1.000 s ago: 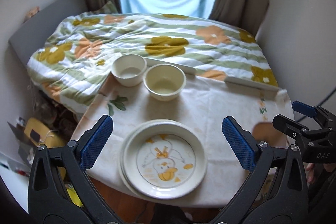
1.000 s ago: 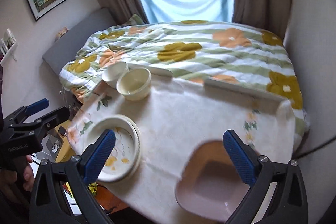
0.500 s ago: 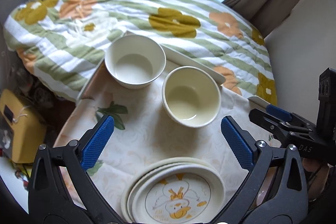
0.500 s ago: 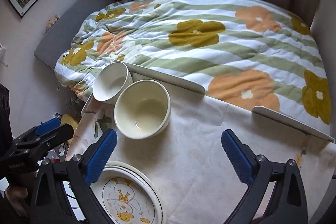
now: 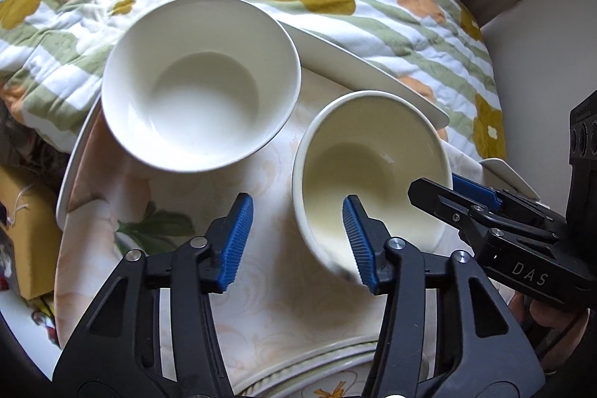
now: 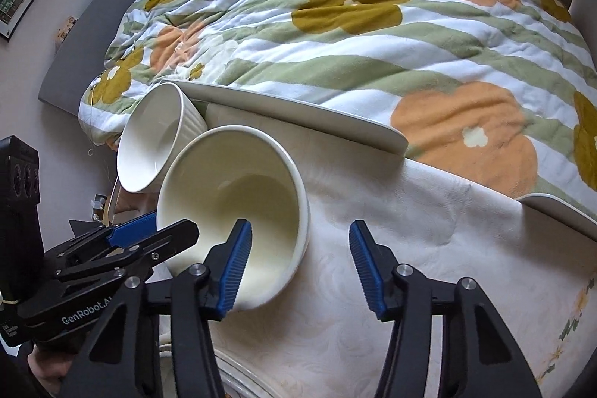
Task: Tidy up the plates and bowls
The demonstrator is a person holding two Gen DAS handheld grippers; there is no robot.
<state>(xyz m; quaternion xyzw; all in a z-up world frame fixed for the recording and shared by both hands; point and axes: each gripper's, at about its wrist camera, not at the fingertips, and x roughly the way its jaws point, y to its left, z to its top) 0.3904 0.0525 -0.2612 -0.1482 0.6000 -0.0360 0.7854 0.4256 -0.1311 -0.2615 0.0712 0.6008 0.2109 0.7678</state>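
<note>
Two empty bowls stand on the clothed table: a white bowl at the far left and a cream bowl right of it. My left gripper straddles the cream bowl's near-left wall, right finger inside, left finger outside. Its jaws are closing and the pads stand off the wall. My right gripper straddles the same bowl's right wall, left finger inside. It is closing too, without pressing. A stack of plates with a duck print peeks in at the bottom edge.
The tablecloth covers a white raised-rim table pushed against a bed with a flowered quilt. A yellow box lies on the floor at left. A hand holds the left gripper.
Both grippers came down and forward from over the plates to the bowls. Their jaws narrowed from wide open. Each now has one finger inside the cream bowl.
</note>
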